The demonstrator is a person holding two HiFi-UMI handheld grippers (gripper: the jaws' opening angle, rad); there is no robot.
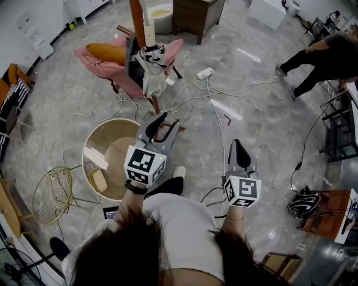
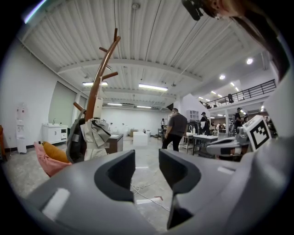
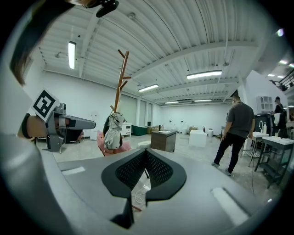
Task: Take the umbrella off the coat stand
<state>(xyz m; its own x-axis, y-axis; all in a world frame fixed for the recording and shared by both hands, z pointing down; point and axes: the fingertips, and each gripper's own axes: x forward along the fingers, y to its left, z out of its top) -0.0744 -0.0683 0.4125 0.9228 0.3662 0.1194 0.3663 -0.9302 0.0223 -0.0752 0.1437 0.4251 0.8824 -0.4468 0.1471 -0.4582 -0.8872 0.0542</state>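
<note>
The wooden coat stand (image 1: 139,17) rises at the top of the head view, some way ahead of both grippers. A folded beige-and-grey umbrella (image 1: 152,70) hangs on it beside a black bag (image 1: 133,61). The left gripper view has the stand (image 2: 97,89) and the umbrella (image 2: 94,137) at the left. In the right gripper view the stand (image 3: 120,78) and the umbrella (image 3: 112,131) are small and far off. My left gripper (image 1: 162,120) (image 2: 147,170) is open and holds nothing. My right gripper (image 1: 239,148) (image 3: 146,152) is shut and empty.
A pink chair (image 1: 106,70) with an orange cushion stands against the coat stand. Cables (image 1: 210,106) trail across the floor. A round wooden table (image 1: 109,153) and a yellow wire chair (image 1: 53,192) lie to my left. A person (image 1: 319,56) walks at the far right.
</note>
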